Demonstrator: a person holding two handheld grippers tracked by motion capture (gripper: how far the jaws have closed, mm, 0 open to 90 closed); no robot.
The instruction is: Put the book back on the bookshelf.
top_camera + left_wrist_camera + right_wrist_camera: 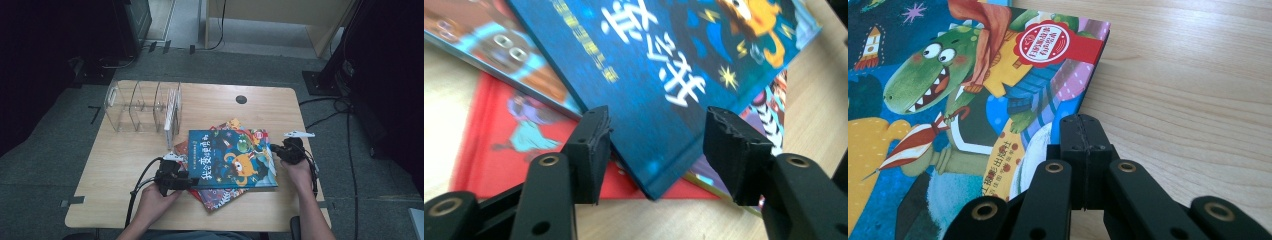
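Here the blue hardcover picture book (232,159) lies flat atop a fanned stack on the pale wooden bench (115,165), long axis running left to right, between both hands. Its near-left corner pokes between the parted jaws of the left gripper (656,150), the nearer one, held low and level. The right gripper (1083,145), jaws pressed together on nothing, rests at the book's right edge.

Lower books (220,197) mostly hidden
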